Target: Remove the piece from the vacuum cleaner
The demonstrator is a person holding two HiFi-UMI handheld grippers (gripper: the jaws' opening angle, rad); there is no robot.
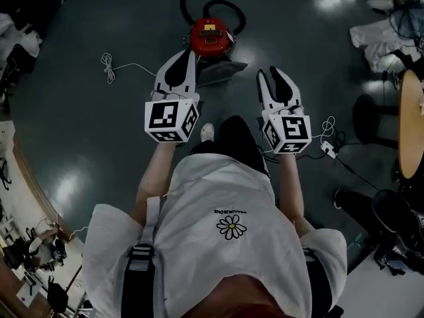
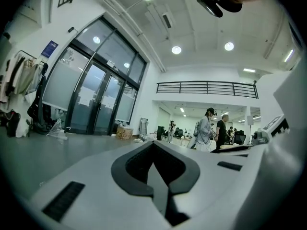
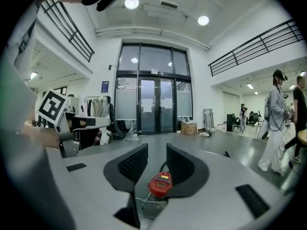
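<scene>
Left tongs [image 2: 153, 145] are pressed together and empty. Right tongs [image 3: 157, 152] are spread with nothing between them. You hold both up, clear of the red vacuum cleaner [image 1: 211, 37]. It sits on the floor [image 1: 79, 124] ahead of you, with a grey part [image 1: 224, 71] just beside its near side.

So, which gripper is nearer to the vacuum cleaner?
Left. In the head view, the left gripper ends just beside the vacuum cleaner, at its left; the right gripper is farther off, to its right. Neither touches it.
</scene>
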